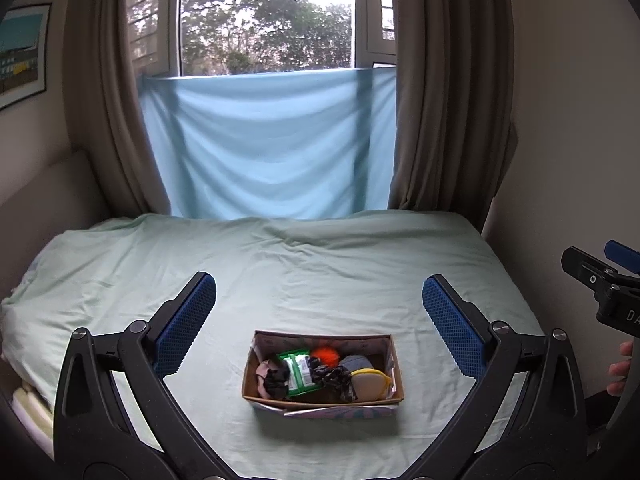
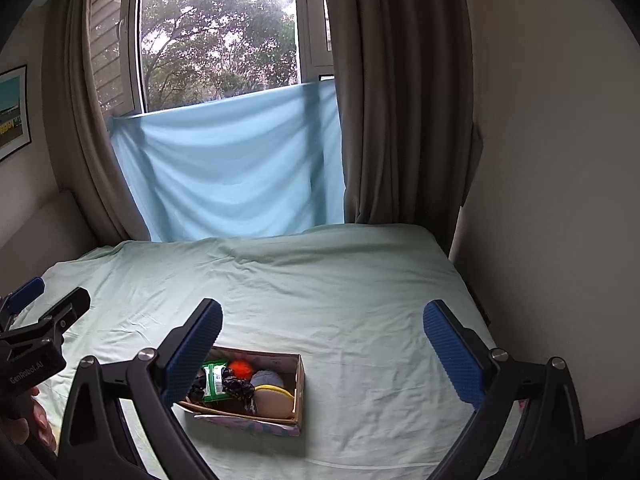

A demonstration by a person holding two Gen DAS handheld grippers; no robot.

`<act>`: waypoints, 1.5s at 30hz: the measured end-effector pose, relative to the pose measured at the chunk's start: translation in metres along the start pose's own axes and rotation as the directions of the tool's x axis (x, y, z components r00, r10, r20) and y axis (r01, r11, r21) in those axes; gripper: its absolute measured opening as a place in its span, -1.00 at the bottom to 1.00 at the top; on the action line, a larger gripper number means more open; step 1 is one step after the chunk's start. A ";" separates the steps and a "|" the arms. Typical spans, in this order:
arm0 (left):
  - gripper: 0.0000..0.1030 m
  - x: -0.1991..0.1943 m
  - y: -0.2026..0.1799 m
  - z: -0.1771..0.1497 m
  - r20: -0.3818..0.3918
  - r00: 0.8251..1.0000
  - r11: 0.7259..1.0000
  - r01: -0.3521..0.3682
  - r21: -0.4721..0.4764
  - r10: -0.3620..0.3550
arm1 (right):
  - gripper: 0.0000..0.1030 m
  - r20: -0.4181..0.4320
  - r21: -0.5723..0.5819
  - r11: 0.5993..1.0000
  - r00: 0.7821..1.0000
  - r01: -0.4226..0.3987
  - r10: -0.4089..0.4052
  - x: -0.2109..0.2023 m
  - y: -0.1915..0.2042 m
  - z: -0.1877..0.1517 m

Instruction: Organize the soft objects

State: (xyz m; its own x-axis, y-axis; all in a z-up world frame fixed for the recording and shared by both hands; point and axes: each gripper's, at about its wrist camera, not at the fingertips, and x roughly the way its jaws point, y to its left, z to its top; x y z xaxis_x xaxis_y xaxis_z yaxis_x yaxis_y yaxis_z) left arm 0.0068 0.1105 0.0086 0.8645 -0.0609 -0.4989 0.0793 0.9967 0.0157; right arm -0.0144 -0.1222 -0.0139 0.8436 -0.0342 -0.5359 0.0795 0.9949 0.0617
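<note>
On the pale green bedsheet (image 1: 320, 280) in front of you sits a small cardboard box (image 1: 322, 398), open-topped, with the soft objects inside it. Along its interior you can see a pink cloth (image 1: 262, 372) at the left end, a black scrunchie (image 1: 277, 382) against it, a green packet (image 1: 299, 372) next, an orange pom-pom (image 1: 325, 354) toward the far wall, a dark patterned scrunchie (image 1: 336, 380), a grey pouch (image 1: 357, 362), and a yellow-edged sponge (image 1: 370, 386) at the right end. Your left gripper (image 1: 320, 324) hangs above the bed with its blue-padded fingers spread wide and nothing between them; the box lies below and between them. Your right gripper (image 2: 322, 354) is likewise spread wide and empty, with the box near its left finger. Beyond the bed, a light blue cloth (image 1: 268, 144) hangs across the window between brown curtains (image 1: 448, 92).
</note>
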 end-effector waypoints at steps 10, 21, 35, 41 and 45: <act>1.00 0.000 -0.003 -0.001 0.006 1.000 1.000 -0.004 0.003 0.004 | 0.95 0.007 -0.007 1.000 1.000 0.003 -0.003 -0.001 -0.002 0.003; 1.00 0.003 -0.002 -0.003 0.003 1.000 1.000 -0.019 0.002 0.019 | 0.95 0.015 -0.021 1.000 1.000 0.003 -0.003 0.000 0.001 0.007; 1.00 0.000 0.001 -0.003 0.021 0.999 0.999 -0.033 -0.008 0.033 | 0.95 0.032 -0.030 1.000 0.999 0.007 -0.006 -0.001 0.004 0.012; 1.00 0.000 0.002 -0.003 0.024 0.999 0.999 -0.033 -0.008 0.033 | 0.95 0.032 -0.028 1.000 0.999 0.008 -0.007 0.000 0.005 0.013; 1.00 0.000 0.001 -0.002 0.030 0.999 0.999 -0.037 -0.006 0.037 | 0.95 0.032 -0.025 1.000 0.999 0.006 -0.006 0.001 0.005 0.014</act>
State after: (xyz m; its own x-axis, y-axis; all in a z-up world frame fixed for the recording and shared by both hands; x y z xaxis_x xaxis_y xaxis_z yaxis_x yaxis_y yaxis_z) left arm 0.0062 0.1120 0.0072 0.8813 -0.0251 -0.4719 0.0440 0.9986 0.0291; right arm -0.0060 -0.1187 -0.0025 0.8598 -0.0428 -0.5088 0.0714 0.9968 0.0368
